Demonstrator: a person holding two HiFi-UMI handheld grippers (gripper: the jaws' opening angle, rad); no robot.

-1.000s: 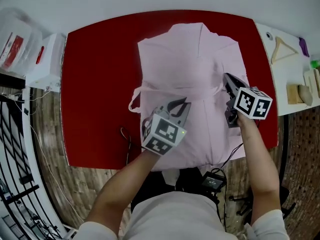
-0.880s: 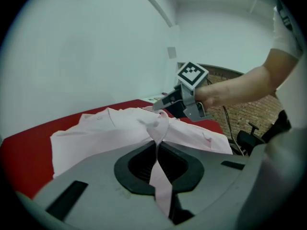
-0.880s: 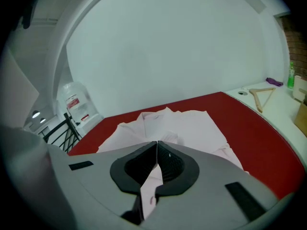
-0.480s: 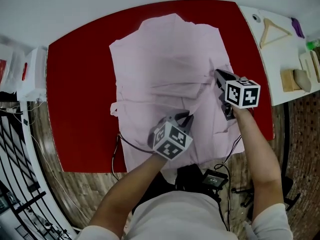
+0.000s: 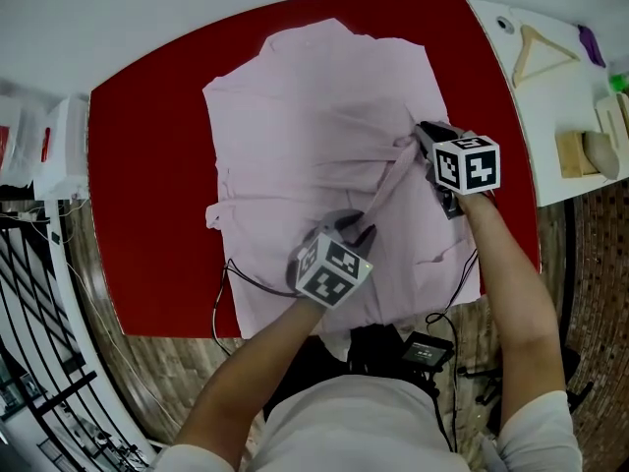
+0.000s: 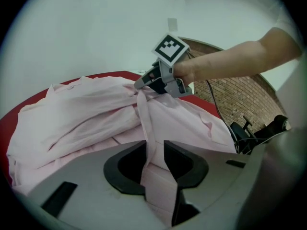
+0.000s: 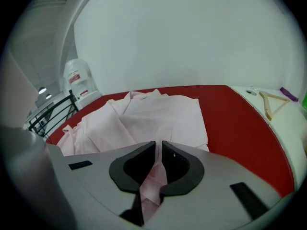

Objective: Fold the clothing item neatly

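Robe (image 5: 314, 106) spread over the middle of the red bench (image 5: 147, 165), its belt (image 5: 388, 180) running straight from the right gripper (image 5: 425, 136) toward the near edge to the left gripper (image 5: 359, 226). Right fingers pinch the belt; left fingers have just been opening, belt loose between them.

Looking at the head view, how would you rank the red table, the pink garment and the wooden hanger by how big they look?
1. red table
2. pink garment, spread on it
3. wooden hanger, far smaller
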